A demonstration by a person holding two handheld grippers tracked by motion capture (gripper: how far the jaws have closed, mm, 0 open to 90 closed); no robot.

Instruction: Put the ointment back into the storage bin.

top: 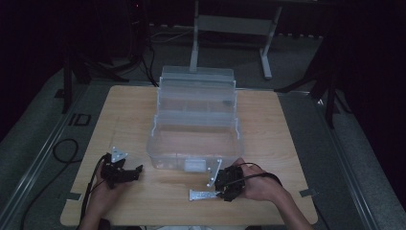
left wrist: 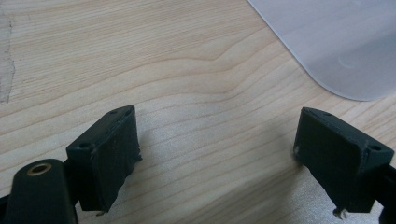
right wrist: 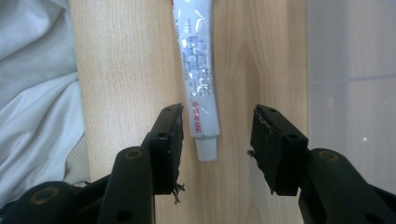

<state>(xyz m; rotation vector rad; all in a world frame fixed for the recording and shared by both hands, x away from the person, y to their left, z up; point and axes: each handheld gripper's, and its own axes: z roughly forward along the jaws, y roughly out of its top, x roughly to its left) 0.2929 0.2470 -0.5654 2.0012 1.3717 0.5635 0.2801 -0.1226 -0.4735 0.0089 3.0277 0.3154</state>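
My right claw (right wrist: 215, 140) is spread open with nothing clamped, its two black jaws standing on either side of a white tube (right wrist: 198, 79) that lies flat on the wooden table (right wrist: 121, 60). In the right gripper view the tube's cap end sits inside the gap, closer to the jaw at the view's left than to the other, and I cannot tell whether it touches that jaw; the rest of the tube runs straight ahead, away from the jaw tips. Beyond the jaw at the view's right I see the pale wall of a clear plastic box (right wrist: 350, 93), and off past the other jaw the table edge drops to a fold of white cloth (right wrist: 32, 93). From the high view the right claw (top: 225, 194) sits low over the near part of the table (top: 277, 139), with the tube (top: 203, 195) stretching out from it toward my left claw (top: 136, 171), and the open box (top: 196, 139) standing just behind both. The left claw (left wrist: 217, 154) is also spread wide and holds nothing; between its jaws I see bare wood, with a rounded corner of the box (left wrist: 341, 42) ahead and to the view's right, well clear of the tips. The tube lies well apart from the left claw.
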